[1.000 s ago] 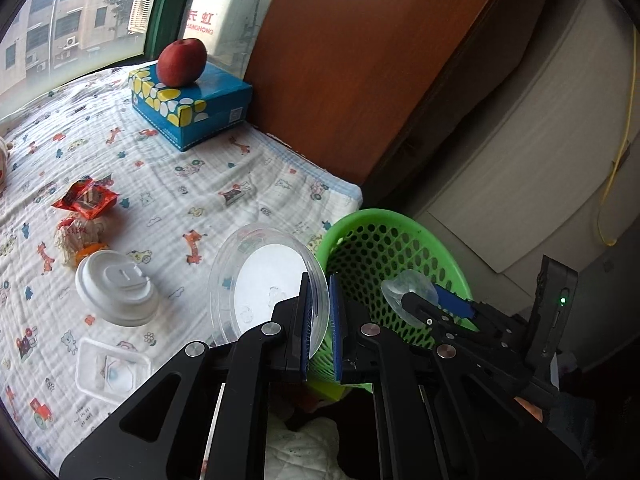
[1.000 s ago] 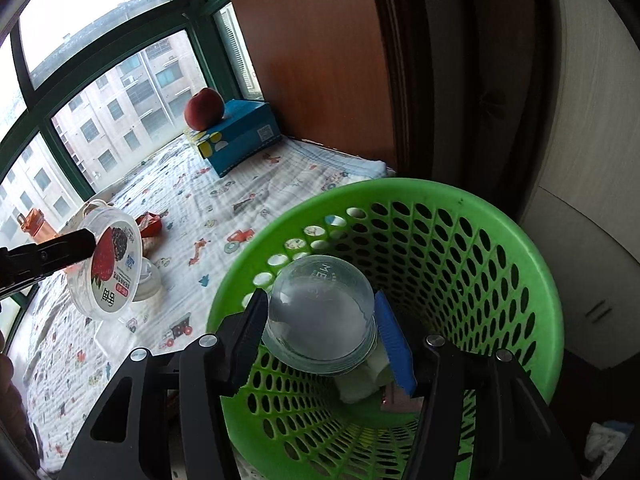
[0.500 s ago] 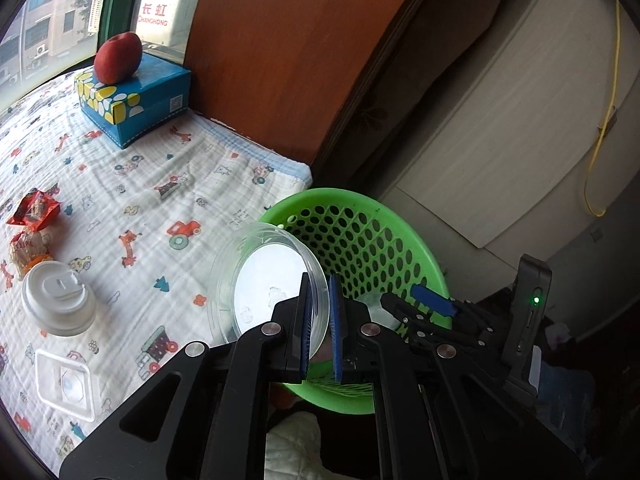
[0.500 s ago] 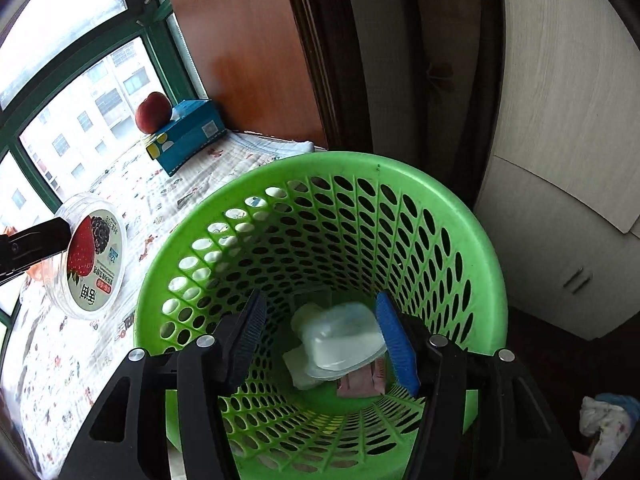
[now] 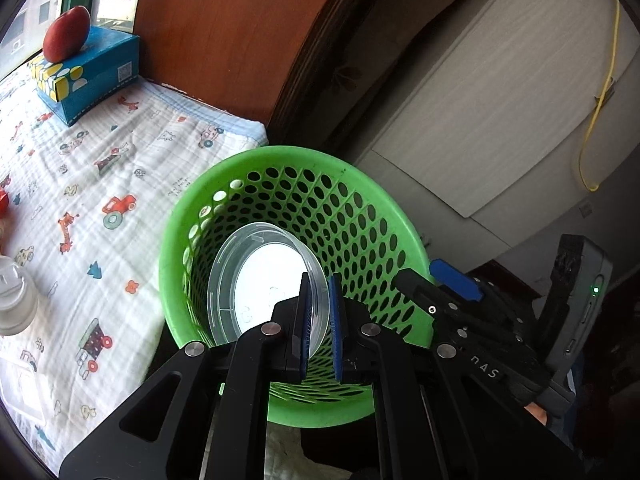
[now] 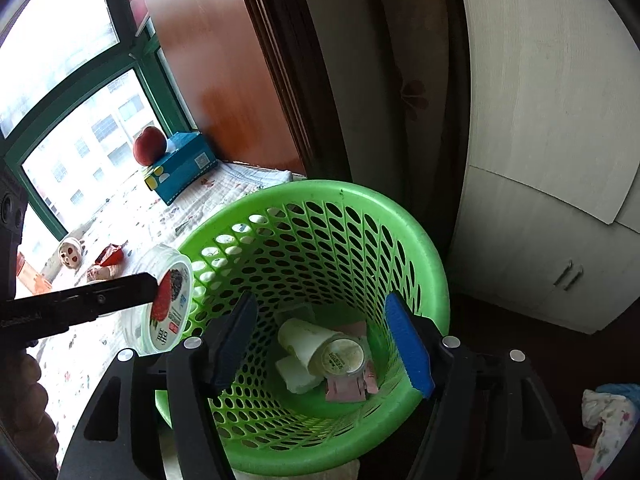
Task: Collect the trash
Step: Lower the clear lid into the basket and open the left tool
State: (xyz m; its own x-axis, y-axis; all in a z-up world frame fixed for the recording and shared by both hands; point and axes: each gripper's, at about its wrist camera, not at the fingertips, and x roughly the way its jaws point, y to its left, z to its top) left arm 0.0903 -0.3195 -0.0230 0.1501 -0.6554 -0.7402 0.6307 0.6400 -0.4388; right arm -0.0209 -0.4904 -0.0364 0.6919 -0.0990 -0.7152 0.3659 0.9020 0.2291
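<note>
A green perforated trash basket [image 5: 372,200] [image 6: 424,240] stands at the edge of the patterned cloth. My left gripper [image 5: 319,312] is shut on the rim of a clear round plastic tub [image 5: 256,280] and holds it over the basket's near-left rim; its strawberry label shows in the right wrist view [image 6: 168,308]. My right gripper [image 6: 320,332] is open and empty above the basket mouth. At the basket's bottom lie a clear cup [image 6: 320,350], white pieces and a pink wrapper [image 6: 348,390].
On the cloth [image 5: 100,160] sit a blue tissue box [image 5: 92,76] with a red apple [image 5: 66,32] on top, a white lidded cup [image 5: 12,300] and red wrappers [image 6: 110,254]. A wooden panel and white cabinet doors [image 6: 540,160] rise behind the basket.
My right gripper opened and the clear cup fell to the basket's bottom. My left gripper carried the tub rightward from over the cloth to over the basket.
</note>
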